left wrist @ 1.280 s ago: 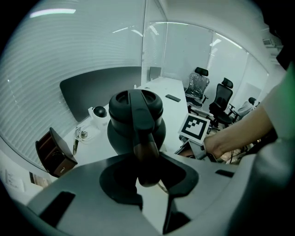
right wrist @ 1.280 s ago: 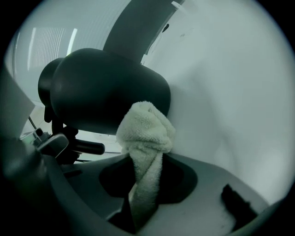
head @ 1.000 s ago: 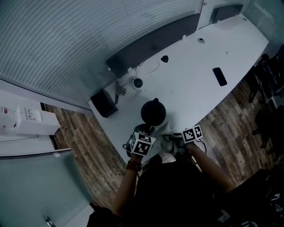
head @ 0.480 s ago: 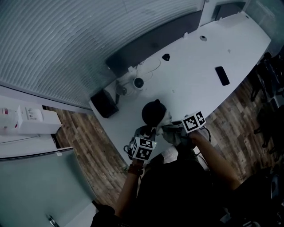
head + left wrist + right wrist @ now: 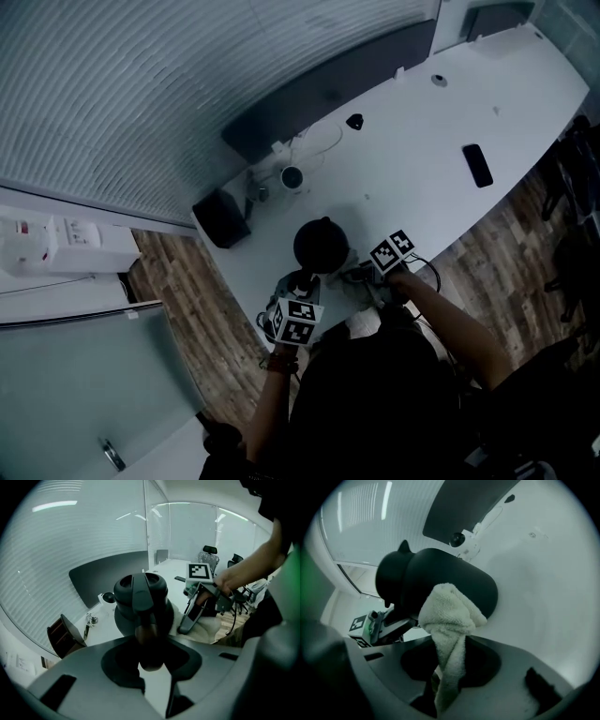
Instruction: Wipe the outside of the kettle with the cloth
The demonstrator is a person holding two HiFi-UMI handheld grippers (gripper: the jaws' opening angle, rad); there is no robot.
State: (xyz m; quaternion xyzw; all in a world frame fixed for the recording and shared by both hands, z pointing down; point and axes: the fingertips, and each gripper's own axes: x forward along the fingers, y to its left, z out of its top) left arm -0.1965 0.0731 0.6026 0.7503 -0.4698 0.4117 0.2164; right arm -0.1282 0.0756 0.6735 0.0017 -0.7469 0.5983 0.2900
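- Dark rounded kettle (image 5: 322, 246) stands upright on the long white surface (image 5: 422, 169), close to its near edge and towards its left end, just in front of the person.
- Left gripper (image 5: 300, 283): fingers closed on the kettle's dark handle (image 5: 147, 632), which runs down from the lid into the gap between them. It acts as the steadying hold.
- Right gripper (image 5: 445, 677): fingers clamped on a white terry cloth (image 5: 450, 618). A bunched wad stands proud of the tips and lies against the kettle's curved side. Wiping looks to be under way.
- Doing it well, as a judgement:
  - Keep the wad, not the bare fingertips, on the kettle's wall.
  - Follow the curve in overlapping passes, pressing lightly enough that the kettle does not slide towards the near edge.
  - The left hold must resist each push. Turning the kettle by its handle would bring the far side within reach.
  - The loose cloth tail could snag at the base.
- Pose: the left gripper tilts steeply down onto the handle from the near edge, with the forearm rising straight from the person's body. The right gripper comes in from the right at a shallow slant, with the forearm angled across the near edge.
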